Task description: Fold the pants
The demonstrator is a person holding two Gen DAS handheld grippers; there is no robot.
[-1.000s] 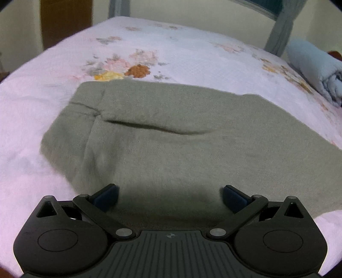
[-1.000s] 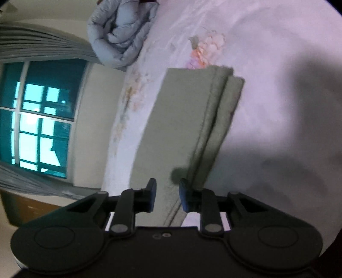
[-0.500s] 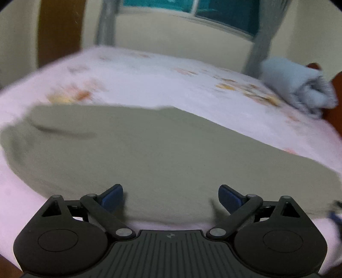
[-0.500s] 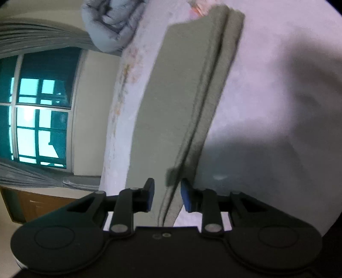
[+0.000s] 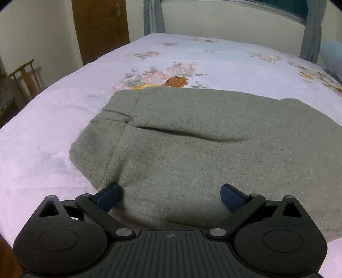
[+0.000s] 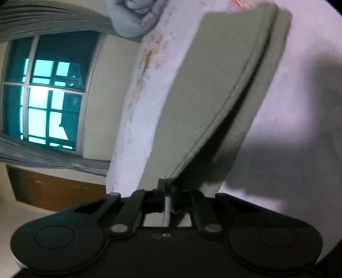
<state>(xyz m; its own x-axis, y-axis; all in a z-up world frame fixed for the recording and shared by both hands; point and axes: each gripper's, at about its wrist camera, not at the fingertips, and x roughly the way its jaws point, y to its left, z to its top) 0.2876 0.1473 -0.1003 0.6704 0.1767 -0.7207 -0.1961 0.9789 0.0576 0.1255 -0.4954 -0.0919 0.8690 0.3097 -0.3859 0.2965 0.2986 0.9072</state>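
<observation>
Grey-green pants (image 5: 192,154) lie spread across the white flowered bed sheet (image 5: 42,132), waistband end at the left with a pocket slit showing. My left gripper (image 5: 171,195) hovers open over their near edge, its blue pads wide apart and nothing pinched. In the right wrist view the pants (image 6: 213,96) are folded lengthwise in two layers. My right gripper (image 6: 166,188) is shut on the hem of the upper layer, which lifts off the lower layer and the bed.
A rolled grey-blue quilt (image 6: 132,15) lies at the head of the bed, also glimpsed at the far right (image 5: 333,57). Beyond the bed are a wooden door (image 5: 100,27), grey curtains (image 5: 312,32), a window (image 6: 47,89) and a small wooden chair (image 5: 25,79).
My right gripper went from slightly open around the pants edge to shut on it, and the top layer has lifted. My left gripper swung away and back over the waistband end, still open.
</observation>
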